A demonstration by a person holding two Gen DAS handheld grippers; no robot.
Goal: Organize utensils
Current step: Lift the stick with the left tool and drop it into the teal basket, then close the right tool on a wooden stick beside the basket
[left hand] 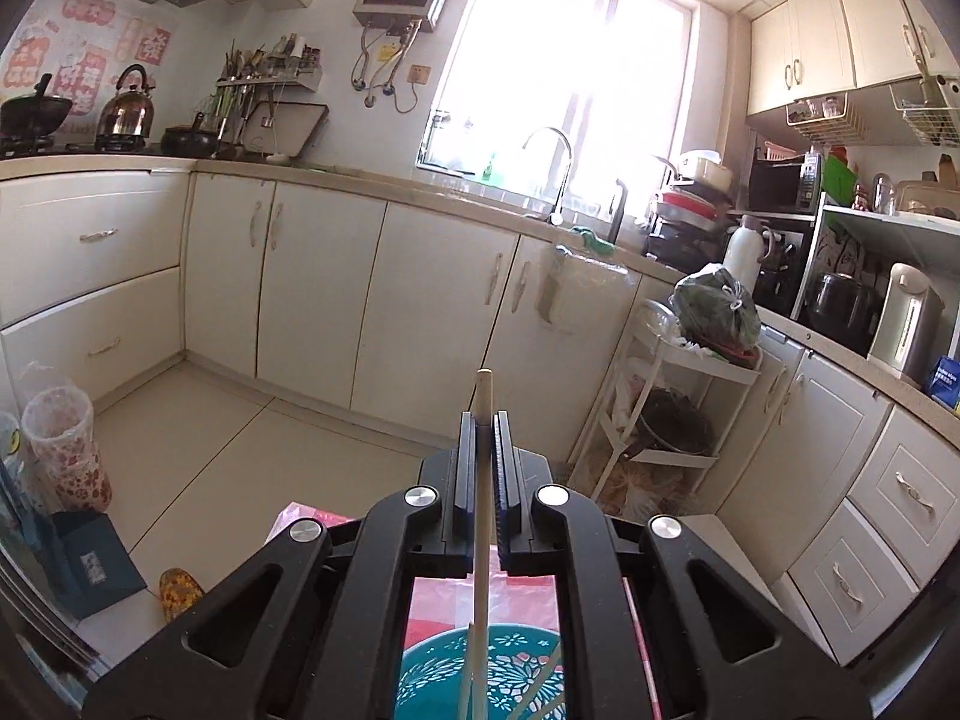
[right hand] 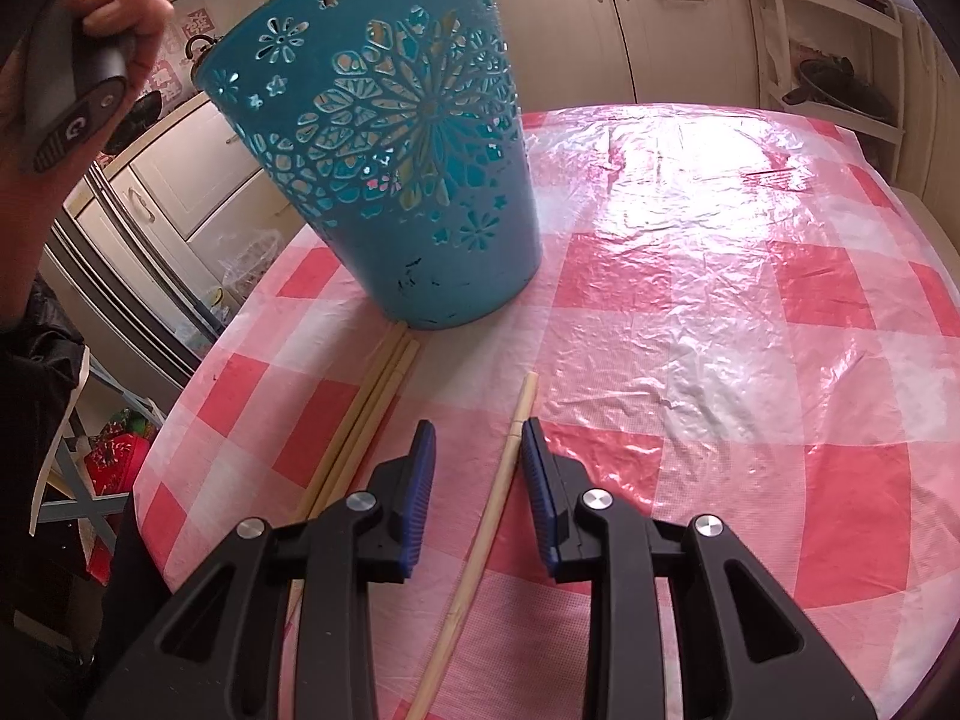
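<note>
Right wrist view gives you what matters: a single chopstick (right hand: pixel 480 546) lies on the checked tablecloth (right hand: pixel 720 300), running from the bottom centre of the frame up to just below the blue basket (right hand: pixel 384 144). Its long axis runs nearly straight along the way your right tongs (right hand: pixel 474 441) point, leaning a little to the right at the far end. The tongs stand partly spread, astride the stick, and it lies hard against the right-hand pad rather than centred. From this view you cannot tell whether that pad already touches it. You would likely want to close where you are, or shift slightly to the right first so that the stick sits in the middle.

A bundle of three more chopsticks (right hand: pixel 366 420) lies just beside, at lower left of the basket, their far ends touching its base.

In the left wrist view your left tongs (left hand: pixel 485 420) are pressed together on another chopstick (left hand: pixel 482 510), pinched roughly upright, its lower end over the basket's mouth at the bottom of that frame. So the left hand is busy; the stick on the cloth belongs to your right.
</note>
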